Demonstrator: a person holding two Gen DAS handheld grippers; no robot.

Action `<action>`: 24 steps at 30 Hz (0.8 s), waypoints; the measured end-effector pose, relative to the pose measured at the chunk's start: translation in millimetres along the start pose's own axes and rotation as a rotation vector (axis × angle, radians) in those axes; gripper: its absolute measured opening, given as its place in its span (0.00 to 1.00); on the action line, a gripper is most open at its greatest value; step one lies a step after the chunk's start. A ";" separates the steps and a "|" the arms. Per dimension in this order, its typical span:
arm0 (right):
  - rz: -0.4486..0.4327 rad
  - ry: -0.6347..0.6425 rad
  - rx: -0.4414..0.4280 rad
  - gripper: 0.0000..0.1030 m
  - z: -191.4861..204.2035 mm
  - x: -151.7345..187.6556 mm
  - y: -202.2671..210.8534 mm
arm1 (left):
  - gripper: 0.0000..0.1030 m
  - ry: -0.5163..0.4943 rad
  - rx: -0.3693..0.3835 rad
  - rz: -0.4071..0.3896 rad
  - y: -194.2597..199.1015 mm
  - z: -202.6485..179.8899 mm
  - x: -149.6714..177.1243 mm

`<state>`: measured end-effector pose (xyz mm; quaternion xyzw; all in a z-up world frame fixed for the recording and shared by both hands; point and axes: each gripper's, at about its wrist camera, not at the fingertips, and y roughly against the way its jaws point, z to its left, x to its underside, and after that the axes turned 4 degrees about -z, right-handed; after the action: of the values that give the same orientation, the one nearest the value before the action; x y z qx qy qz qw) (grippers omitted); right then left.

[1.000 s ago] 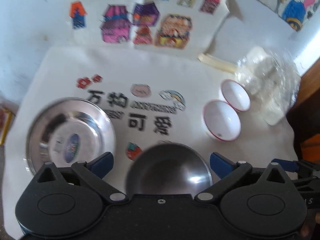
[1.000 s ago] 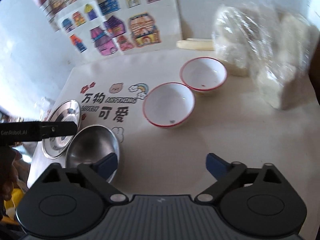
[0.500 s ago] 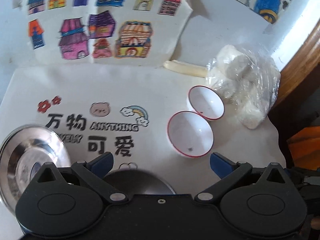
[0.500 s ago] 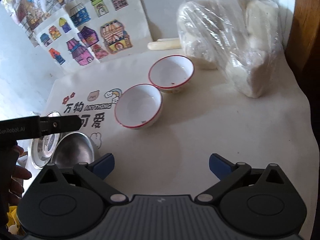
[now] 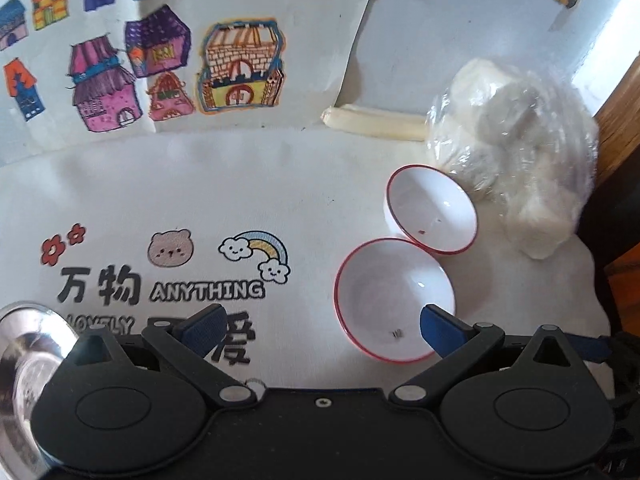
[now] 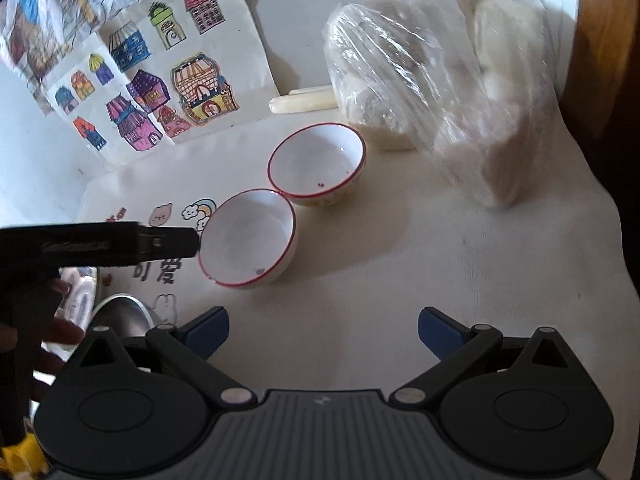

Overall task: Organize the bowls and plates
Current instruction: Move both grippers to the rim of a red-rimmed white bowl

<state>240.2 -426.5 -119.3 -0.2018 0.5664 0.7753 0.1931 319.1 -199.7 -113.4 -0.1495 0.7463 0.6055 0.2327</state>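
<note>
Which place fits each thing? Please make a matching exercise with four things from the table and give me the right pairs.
Things:
1. near red-rimmed white bowl
2. clear plastic bag of white lumps
3. shiny steel plate
4. paper sheet with coloured house drawings

Places:
A. far side of the table, to the left
B. left edge, beside the left gripper
C. right of the far bowl
D. just ahead of the left gripper's right finger

Pairs: 1-D, 2-C, 3-B, 4-A
</note>
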 end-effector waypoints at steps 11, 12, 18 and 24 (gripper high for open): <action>-0.021 0.062 0.028 1.00 5.7 -10.4 -19.7 | 0.99 -0.004 -0.068 0.030 -30.4 9.4 -11.1; -0.025 0.062 0.030 1.00 5.1 -11.4 -20.6 | 0.99 -0.003 -0.072 0.033 -32.0 10.8 -11.3; -0.050 0.050 0.042 1.00 0.5 -18.9 -23.8 | 0.99 0.016 -0.076 0.081 -40.8 16.9 -13.0; -0.055 0.051 0.030 1.00 2.0 -26.7 -32.9 | 0.99 0.046 -0.087 0.124 -52.1 22.5 -12.1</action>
<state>279.9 -417.2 -130.9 -0.2341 0.5771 0.7557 0.2027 359.4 -190.1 -154.0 -0.1268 0.7322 0.6469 0.1711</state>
